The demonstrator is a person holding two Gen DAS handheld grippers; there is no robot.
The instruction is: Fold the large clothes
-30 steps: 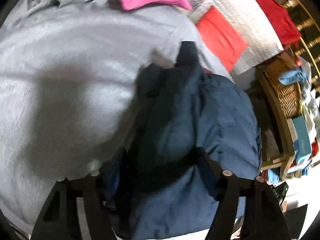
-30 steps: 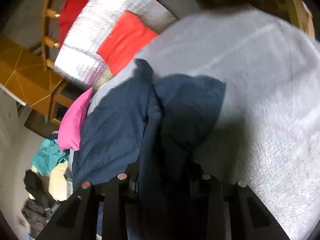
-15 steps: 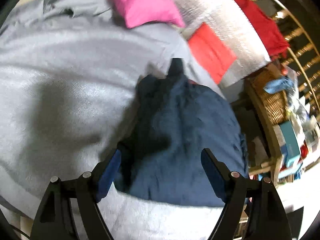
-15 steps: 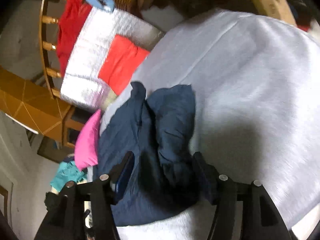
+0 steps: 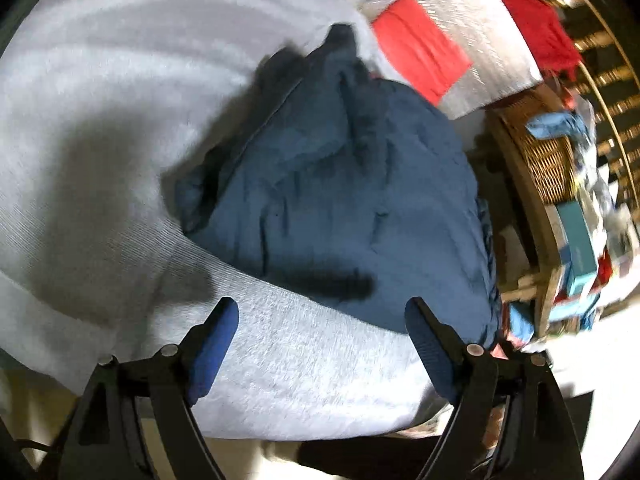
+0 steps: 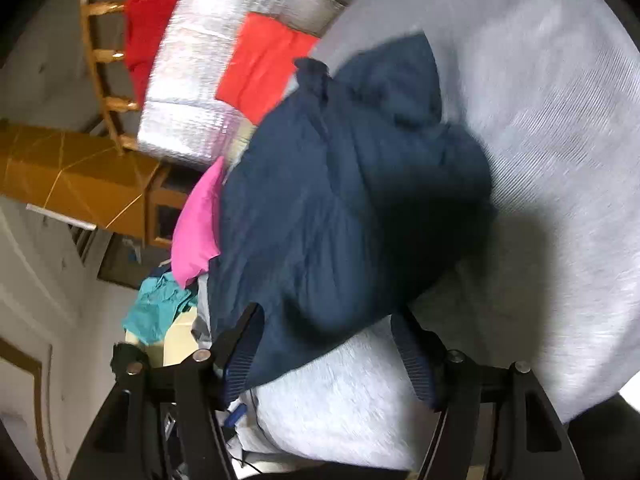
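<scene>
Grey sheet (image 5: 100, 128) covers work surface; cluttered room behind, wicker basket (image 5: 548, 168) off its right edge. Navy garment (image 5: 340, 184) lies bunched near sheet's far right edge, beside pink cloth (image 6: 198, 224). Left gripper (image 5: 320, 344) wide, empty, above bare sheet short of garment. Right gripper (image 6: 328, 354) jaws just opening, garment's near edge between them, unpressed. Judgement: cloth dropped to re-grip for folding.

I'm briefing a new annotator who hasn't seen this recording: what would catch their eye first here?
A crumpled navy garment lies heaped on a pale grey cloth, straight ahead of both open grippers. Beyond it, a red cloth sits on a silvery quilted sheet, with a pink cloth beside the navy heap.
</scene>
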